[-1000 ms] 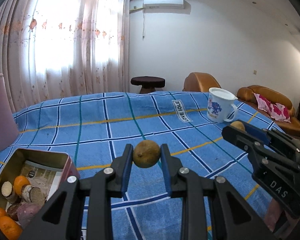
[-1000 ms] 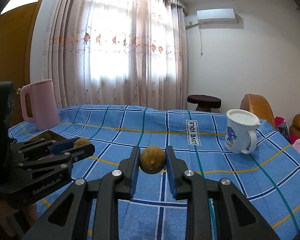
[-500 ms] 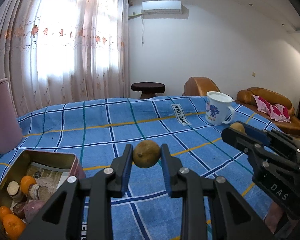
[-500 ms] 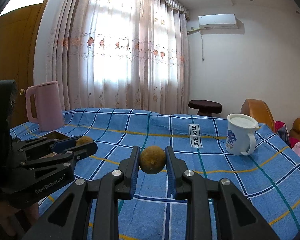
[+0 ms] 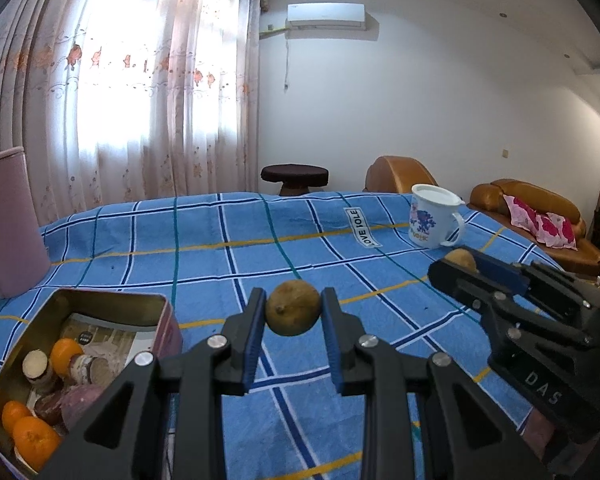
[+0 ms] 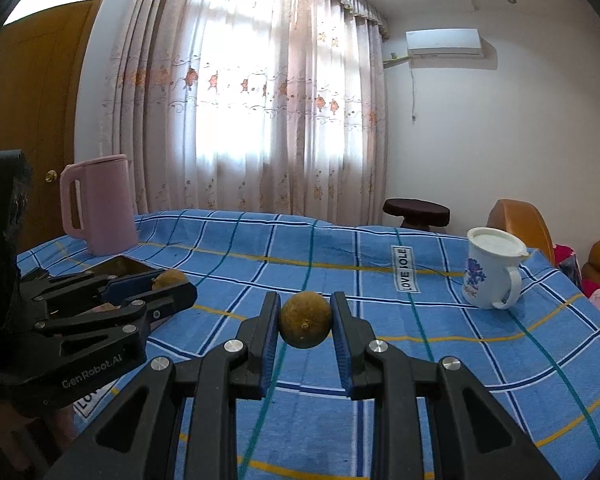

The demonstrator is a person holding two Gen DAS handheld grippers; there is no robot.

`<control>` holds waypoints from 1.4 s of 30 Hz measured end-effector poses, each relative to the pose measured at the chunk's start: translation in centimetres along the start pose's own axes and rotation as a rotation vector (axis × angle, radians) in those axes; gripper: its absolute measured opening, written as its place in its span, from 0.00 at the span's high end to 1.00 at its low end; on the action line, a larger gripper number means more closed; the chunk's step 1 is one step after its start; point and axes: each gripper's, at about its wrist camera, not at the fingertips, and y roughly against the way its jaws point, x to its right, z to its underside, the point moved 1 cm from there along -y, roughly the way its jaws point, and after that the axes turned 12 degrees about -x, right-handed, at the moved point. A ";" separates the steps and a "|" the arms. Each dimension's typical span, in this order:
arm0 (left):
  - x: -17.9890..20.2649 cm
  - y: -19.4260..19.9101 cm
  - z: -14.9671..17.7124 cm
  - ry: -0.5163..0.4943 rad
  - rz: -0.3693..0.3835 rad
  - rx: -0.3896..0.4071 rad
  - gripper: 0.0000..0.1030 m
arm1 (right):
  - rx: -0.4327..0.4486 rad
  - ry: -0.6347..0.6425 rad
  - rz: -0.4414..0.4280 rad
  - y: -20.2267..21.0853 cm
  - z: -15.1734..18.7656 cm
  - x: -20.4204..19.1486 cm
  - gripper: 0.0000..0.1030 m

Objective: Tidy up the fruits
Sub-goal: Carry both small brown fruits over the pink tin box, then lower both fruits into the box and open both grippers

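pink jug (image 5: pixel 8 220) and tin (image 5: pixel 4 364) cut off at left edge.

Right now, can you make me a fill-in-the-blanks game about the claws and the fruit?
1. Each claw is shut on a round ____ fruit.
2. The oranges lie inside the open ____.
3. The white mug stands on a checked cloth that is mostly ____.
4. The pitcher beside the tin is ____.

Missing words: brown; tin; blue; pink
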 end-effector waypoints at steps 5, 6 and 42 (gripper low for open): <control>-0.8 0.6 0.5 0.008 0.002 -0.003 0.72 | -0.004 0.020 -0.020 -0.1 0.0 -1.6 0.74; -1.1 0.8 0.6 0.011 -0.001 -0.002 0.72 | -0.006 0.024 -0.024 -0.2 0.0 -1.9 0.74; -15.7 7.6 4.1 0.189 -0.155 -0.040 0.72 | -0.050 0.241 -0.297 -2.0 -2.8 -18.1 0.74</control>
